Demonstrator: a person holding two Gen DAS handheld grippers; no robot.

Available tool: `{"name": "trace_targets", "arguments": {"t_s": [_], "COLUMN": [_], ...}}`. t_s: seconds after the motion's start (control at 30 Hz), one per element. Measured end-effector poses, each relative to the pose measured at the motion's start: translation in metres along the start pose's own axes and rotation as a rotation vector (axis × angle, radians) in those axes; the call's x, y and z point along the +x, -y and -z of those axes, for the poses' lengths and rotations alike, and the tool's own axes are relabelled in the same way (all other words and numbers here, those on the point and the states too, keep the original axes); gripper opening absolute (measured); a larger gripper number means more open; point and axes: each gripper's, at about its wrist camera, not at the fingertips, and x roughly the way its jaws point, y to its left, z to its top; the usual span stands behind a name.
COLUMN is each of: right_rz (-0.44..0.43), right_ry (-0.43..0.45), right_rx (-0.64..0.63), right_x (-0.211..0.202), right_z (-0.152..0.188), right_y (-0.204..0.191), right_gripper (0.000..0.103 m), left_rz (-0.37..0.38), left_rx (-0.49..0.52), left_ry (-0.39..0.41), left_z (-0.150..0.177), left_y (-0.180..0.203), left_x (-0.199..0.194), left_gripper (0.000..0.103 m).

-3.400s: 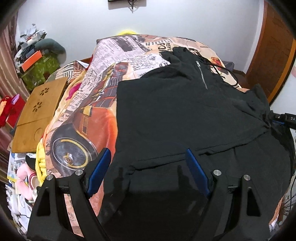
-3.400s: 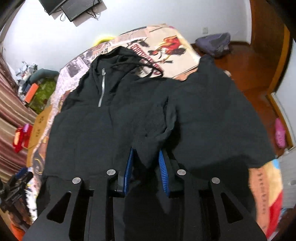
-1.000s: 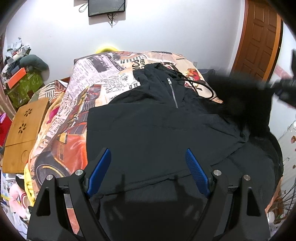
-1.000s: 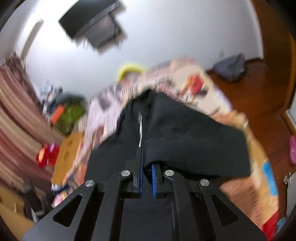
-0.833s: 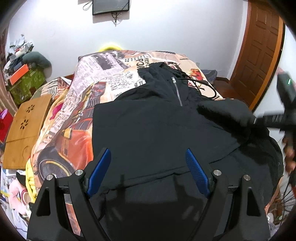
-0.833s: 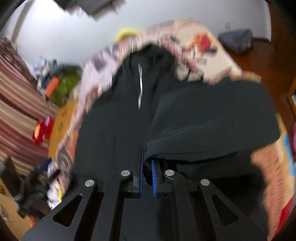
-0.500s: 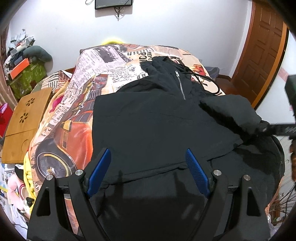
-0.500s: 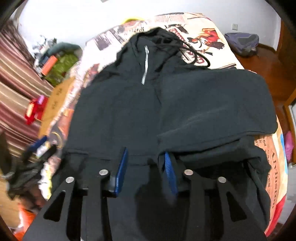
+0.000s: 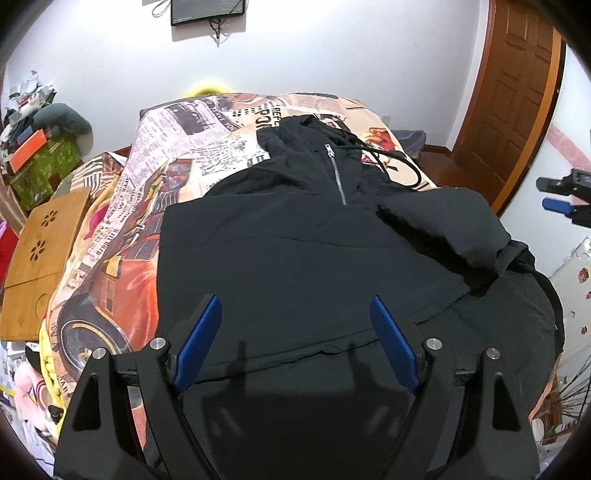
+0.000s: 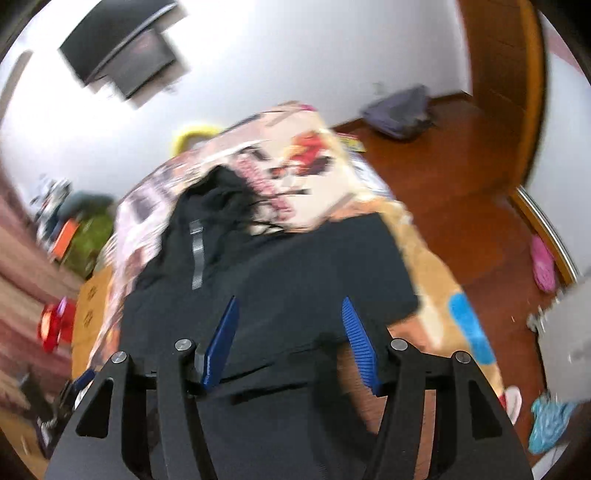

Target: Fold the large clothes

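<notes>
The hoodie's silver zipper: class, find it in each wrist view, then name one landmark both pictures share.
Left wrist view: silver zipper runs down the black hoodie chest, above centre, slightly right.
Right wrist view: zipper sits left of centre, blurred, above the tool's left pad.
Shared landmark: wall-mounted screen at the top.

Left claw [image 9: 295,332] gapes wide, tilted downward; right claw [image 10: 290,332], jaws just opening, grips nothing.

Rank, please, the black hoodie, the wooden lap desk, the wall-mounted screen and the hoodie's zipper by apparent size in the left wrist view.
1. black hoodie
2. wooden lap desk
3. wall-mounted screen, partly cut off and farther away, so its rank is unsure
4. zipper
</notes>
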Motion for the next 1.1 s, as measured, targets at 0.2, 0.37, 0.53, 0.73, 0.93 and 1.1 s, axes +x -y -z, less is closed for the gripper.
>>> {"name": "trace_targets", "arguments": {"t_s": [0.2,0.37,0.53,0.73,0.93,1.1], "right_rz": [0.021,-0.065,-0.064,-0.01,-0.046,-0.118], "right_ry": [-0.116,-0.24,-0.249,-0.197,-0.092,0.005], "right_rx": [0.155,0.312,0.35,0.242,0.122,-0.035], "right_x": [0.045,0.093,0.106,0.098,0.068,0.025], "right_z": [0.007,0.016,0.009,0.0,-0.012,-0.025], "right_y": [0.048,0.074,0.08,0.065,0.034,-0.03], "right_gripper": [0.054,0.054,0.057,0.026,0.007,0.006], "left_rz": [0.0,0.006,0.009,0.005,-0.009,-0.013], "left_rx": [0.013,0.006,0.005,0.008,0.021,0.017], "left_ry": [-0.033,-0.05,-0.037,-0.034,-0.009,0.032], "left_z": [0.0,-0.002,-0.005,-0.005,-0.005,-0.005], "left_y": [0.007,0.009,0.012,0.013,0.012,0.005], "left_x": [0.01,0.016,0.015,0.016,0.008,-0.008], "left_gripper": [0.082,0.082,0.082,0.082,0.082,0.082]}}
